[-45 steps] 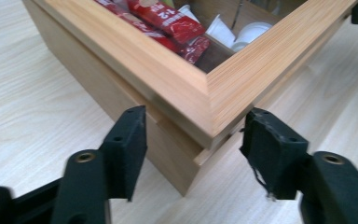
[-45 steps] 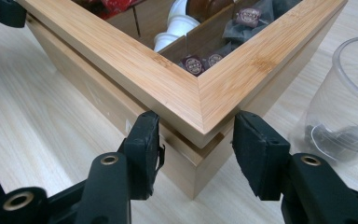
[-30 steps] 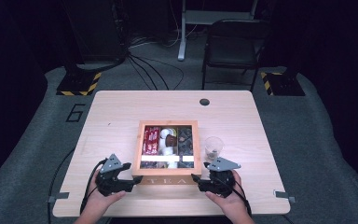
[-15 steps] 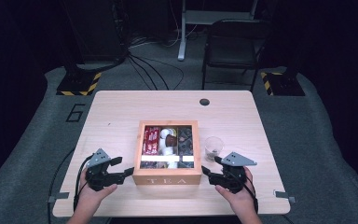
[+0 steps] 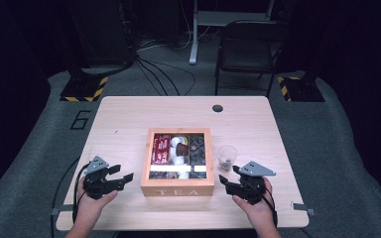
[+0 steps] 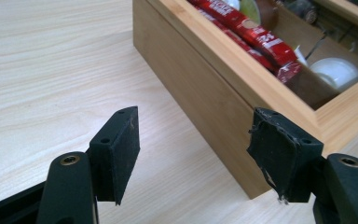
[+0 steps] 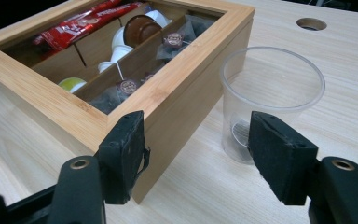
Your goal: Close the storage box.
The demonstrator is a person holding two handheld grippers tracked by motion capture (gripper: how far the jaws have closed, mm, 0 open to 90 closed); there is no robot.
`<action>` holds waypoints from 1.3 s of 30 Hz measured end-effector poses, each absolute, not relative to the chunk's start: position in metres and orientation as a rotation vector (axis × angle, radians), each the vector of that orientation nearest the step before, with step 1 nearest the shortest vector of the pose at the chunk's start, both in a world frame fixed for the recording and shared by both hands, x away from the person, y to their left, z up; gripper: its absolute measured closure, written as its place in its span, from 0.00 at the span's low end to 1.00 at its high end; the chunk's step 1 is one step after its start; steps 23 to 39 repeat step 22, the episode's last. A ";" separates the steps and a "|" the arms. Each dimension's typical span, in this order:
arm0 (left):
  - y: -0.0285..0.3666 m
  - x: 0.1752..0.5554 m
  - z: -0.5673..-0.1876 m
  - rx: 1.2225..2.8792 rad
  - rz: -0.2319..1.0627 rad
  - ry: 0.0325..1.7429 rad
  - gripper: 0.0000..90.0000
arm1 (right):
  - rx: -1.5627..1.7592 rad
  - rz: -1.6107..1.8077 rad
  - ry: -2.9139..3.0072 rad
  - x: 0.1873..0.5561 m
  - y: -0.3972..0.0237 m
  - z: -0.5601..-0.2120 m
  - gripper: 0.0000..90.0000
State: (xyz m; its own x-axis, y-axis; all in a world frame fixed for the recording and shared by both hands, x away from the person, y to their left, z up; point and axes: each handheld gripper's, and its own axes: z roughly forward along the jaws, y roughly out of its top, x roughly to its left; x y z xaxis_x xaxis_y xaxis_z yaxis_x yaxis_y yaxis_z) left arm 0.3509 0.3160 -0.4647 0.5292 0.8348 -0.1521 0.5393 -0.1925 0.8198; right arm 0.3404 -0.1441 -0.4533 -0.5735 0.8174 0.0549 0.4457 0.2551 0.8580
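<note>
Left gripper [image 5: 110, 179] and right gripper [image 5: 238, 184], nearest the person, flank the tea box [image 5: 177, 161]; both stand with jaws spread, holding nothing. The box sits at mid-table: rigid bamboo, likely moderately heavy, best gripped by its side walls. Just right of the box stands a clear plastic cup [image 7: 269, 100], judged light, thin-walled and easily crushed or tipped; take it low, gently. Inside the box lie red sachets [image 6: 254, 35] and capsules.

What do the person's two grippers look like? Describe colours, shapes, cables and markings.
Both the left gripper and the right gripper are black, each topped by a grey three-cornered plate with a black cable trailing behind. Each has two flat, rectangular jaws faced with black pads, frayed at the edges, with a brass-coloured rivet below each. No sleeves or markings are visible.
</note>
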 end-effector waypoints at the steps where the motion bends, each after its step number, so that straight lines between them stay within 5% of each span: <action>1: 0.317 0.352 -0.465 1.883 0.404 1.131 0.37 | 1.146 1.245 2.126 0.340 -0.144 -0.455 0.41; 39: 0.319 0.364 -0.477 1.914 0.409 1.183 0.37 | 1.125 1.212 2.119 0.337 -0.142 -0.461 0.44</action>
